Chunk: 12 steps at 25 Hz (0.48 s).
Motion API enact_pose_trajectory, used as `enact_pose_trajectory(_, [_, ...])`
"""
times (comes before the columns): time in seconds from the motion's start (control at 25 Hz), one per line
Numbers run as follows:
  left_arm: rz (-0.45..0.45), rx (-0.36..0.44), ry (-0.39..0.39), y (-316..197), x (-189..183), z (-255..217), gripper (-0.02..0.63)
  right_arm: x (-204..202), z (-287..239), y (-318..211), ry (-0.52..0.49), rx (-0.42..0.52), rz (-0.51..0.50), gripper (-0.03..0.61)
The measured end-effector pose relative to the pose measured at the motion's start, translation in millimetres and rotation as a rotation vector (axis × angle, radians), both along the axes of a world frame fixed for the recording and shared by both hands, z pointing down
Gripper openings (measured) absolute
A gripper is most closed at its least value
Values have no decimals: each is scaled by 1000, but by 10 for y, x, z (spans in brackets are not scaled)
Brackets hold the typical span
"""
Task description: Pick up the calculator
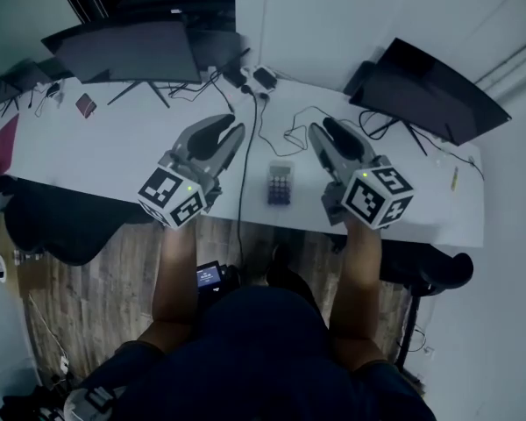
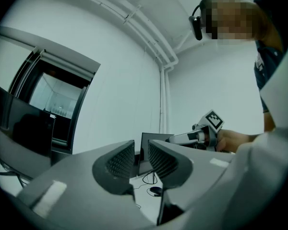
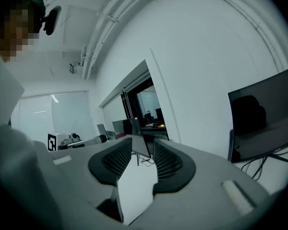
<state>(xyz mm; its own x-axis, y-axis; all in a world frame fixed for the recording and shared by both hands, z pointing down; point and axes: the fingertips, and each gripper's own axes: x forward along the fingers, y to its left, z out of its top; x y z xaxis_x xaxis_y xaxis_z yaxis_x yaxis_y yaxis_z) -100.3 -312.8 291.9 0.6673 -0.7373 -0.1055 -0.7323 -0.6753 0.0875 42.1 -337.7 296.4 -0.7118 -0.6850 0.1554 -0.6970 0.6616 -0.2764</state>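
1. White desk (image 1: 114, 147) carries the calculator (image 1: 280, 185), between my grippers.
2. My left gripper (image 1: 231, 130) is clenched, empty; calculator at 4 o'clock.
3. My right gripper (image 1: 320, 132) is clenched, empty; calculator at 8 o'clock.

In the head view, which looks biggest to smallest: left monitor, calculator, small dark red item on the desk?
left monitor: largest.
calculator: next.
dark red item: smallest, though it lies farther from the camera, so that is unsure.
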Motion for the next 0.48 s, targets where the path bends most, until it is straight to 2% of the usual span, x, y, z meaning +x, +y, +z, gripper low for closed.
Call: enact_pose_trajectory(0.48, [-52,-122,5,-388,133,653,89,137,676,-444,9,-128,-41,147])
